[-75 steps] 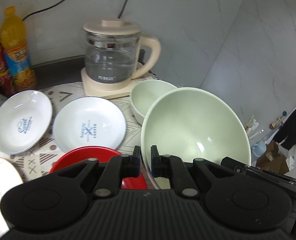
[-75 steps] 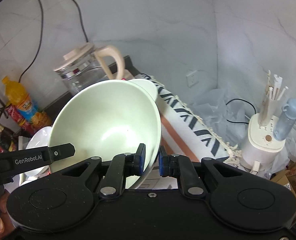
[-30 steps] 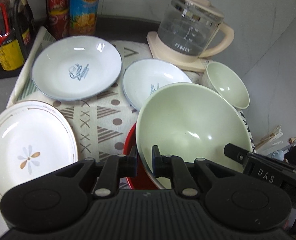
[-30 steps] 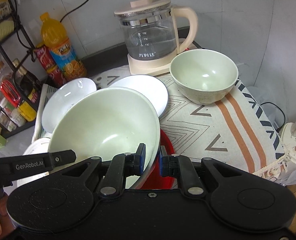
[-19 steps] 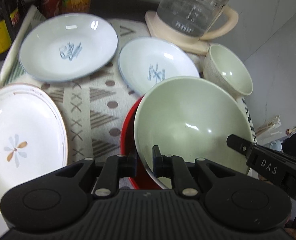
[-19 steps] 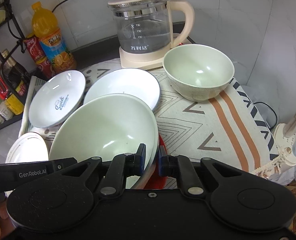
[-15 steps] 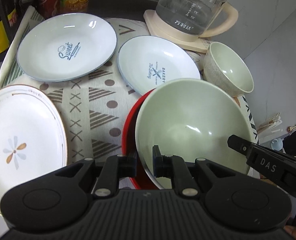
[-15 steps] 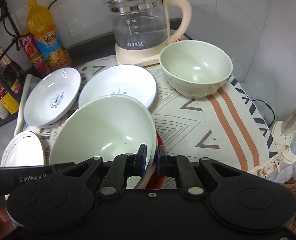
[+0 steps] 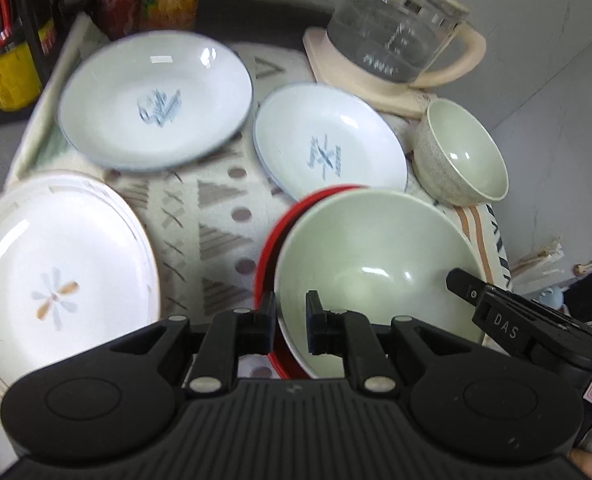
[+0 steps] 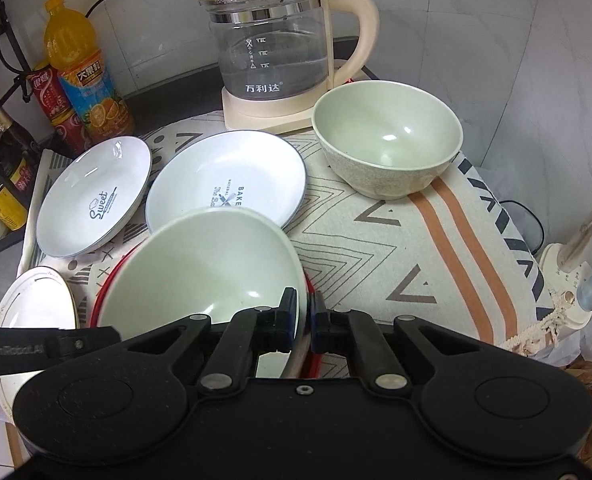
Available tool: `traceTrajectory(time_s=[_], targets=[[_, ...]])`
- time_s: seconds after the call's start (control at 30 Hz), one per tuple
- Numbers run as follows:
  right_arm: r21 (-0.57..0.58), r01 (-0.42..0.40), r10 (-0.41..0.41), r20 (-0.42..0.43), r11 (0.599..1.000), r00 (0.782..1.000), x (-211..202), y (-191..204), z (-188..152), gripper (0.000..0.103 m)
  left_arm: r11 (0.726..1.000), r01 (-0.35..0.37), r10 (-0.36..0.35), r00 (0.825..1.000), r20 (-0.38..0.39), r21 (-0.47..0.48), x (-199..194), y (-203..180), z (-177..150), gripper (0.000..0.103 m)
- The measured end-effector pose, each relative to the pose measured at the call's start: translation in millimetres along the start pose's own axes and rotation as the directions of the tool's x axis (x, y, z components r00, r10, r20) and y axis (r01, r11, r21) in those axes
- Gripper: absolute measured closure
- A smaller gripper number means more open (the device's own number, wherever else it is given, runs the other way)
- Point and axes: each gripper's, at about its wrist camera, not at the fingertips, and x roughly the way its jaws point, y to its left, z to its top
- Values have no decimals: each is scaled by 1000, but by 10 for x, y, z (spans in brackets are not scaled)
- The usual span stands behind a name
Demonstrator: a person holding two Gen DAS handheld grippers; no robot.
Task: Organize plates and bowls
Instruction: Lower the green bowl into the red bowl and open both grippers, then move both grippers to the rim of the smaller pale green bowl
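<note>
Large green bowl [image 9: 371, 248] sits nested on the red plate [image 9: 274, 224], near-centre of the patterned cloth [image 10: 395, 264]. Both grippers are on its near rim, 1 each side.

Left gripper [image 9: 290, 322]: jaws are opening, narrow gap, rim wall runs between the fingers. Outer finger appears to have daylight to the rim; contact on the inner side can't be told through the blur.

Right gripper [image 10: 304, 322]: fingers clamped hard on the near-right rim, 1 pad inside the bowl, 1 outside, just above the red plate's edge.

Key relation: rim edge runs straight up between each finger pair, so each gripper has to back out toward the near side, along its own pointing line, not sideways. My read: bowl is placed, release is underway, left first.

Small green bowl [image 10: 387, 140] is far-right, well apart from the stack, nearer the right gripper. 2 white printed plates [image 10: 224, 184] lie far-left, flower plate [image 9: 56, 276] near-left, nearer the left gripper.
</note>
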Motion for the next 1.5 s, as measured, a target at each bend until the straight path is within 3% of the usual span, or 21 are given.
traceTrajectory(time_s=[0.1, 0.23, 0.33, 0.43, 0.5, 0.63, 0.9, 1.5], targets=[[-14, -6, 6, 3, 1000, 1000, 5, 13, 9, 97, 1000, -13, 13, 1000, 20, -5, -54, 4, 24, 77], [-22, -9, 10, 3, 1000, 1000, 7, 18, 18, 94, 999, -46, 46, 999, 26, -6, -56, 7, 35, 75], [-14, -21, 22, 4, 1000, 1000, -30, 5, 29, 87, 999, -49, 49, 998, 38, -2, -88, -34, 63, 72], [-9, -55, 55, 13, 998, 998, -93, -29, 50, 73, 998, -67, 66, 996, 59, 4, -108, -99, 95, 58], [1, -70, 70, 20, 998, 997, -128, -60, 61, 57, 998, -64, 63, 996, 66, 18, -109, -150, 123, 55], [34, -79, 78, 39, 996, 996, -165, -162, 87, 52, 996, -73, 69, 994, 88, 45, -88, -274, 188, 46], [122, -77, 65, 94, 990, 993, -214, -498, 209, 37, 992, -45, 33, 994, 101, 114, 84, -593, 401, 45], [274, -46, 2, 158, 960, 987, 86, -1234, 594, 35, 988, 77, -95, 986, 140, 132, 704, -1235, 827, 45]])
